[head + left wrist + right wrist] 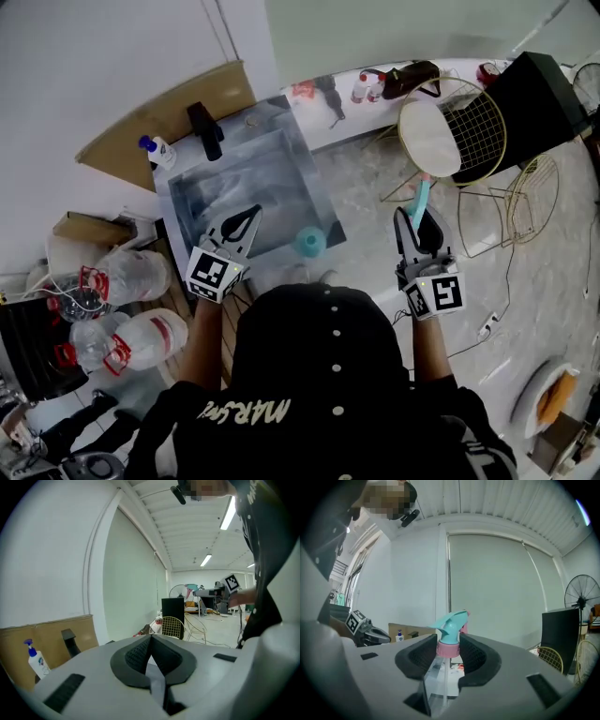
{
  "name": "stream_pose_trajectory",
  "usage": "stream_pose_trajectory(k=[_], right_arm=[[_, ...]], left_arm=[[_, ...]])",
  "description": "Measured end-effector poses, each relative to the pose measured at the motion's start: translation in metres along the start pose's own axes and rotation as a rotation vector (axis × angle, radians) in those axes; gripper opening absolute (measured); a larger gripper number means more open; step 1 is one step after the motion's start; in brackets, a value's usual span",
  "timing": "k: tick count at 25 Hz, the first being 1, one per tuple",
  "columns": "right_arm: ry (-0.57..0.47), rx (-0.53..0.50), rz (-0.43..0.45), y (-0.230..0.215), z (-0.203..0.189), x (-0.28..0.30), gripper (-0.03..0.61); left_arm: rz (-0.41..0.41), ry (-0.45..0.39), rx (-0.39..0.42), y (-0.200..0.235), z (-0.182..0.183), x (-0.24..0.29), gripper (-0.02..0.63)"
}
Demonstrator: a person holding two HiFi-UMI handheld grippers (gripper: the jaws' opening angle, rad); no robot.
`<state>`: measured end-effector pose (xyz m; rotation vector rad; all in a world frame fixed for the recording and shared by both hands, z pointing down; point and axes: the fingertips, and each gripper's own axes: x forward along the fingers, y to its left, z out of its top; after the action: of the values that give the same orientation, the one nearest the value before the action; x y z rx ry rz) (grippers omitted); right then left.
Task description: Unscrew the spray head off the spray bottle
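Seems done: spray head [452,623] off, dip tube [444,686] bare, pinched at pink collar [449,648] by right gripper [450,654], frame centre. Left gripper [151,641] closed, empty.

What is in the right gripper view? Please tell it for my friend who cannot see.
The right gripper pinches a teal spray head by its pink collar between its dark fingers, with a thin clear tube hanging below. Behind stand a pale wall, and a fan at the right.
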<state>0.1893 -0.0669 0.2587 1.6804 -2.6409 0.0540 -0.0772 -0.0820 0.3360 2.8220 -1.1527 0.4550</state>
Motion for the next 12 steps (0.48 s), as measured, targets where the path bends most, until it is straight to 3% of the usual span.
stream_pose_trajectory(k=[5, 8, 12], right_arm=[[-0.011, -0.016, -0.031, -0.015, 0.007, -0.004, 0.163], [-0.014, -0.015, -0.038, -0.019, 0.012, -0.004, 0.163], [-0.017, -0.025, -0.029, -0.018, 0.014, 0.0, 0.163]], left_arm=[[0.108, -0.055, -0.037, 0.011, 0.052, -0.012, 0.025], [0.144, -0.116, 0.002, 0.014, 0.076, -0.02, 0.025], [0.21, -0.099, 0.007, 0.027, 0.074, -0.023, 0.025]])
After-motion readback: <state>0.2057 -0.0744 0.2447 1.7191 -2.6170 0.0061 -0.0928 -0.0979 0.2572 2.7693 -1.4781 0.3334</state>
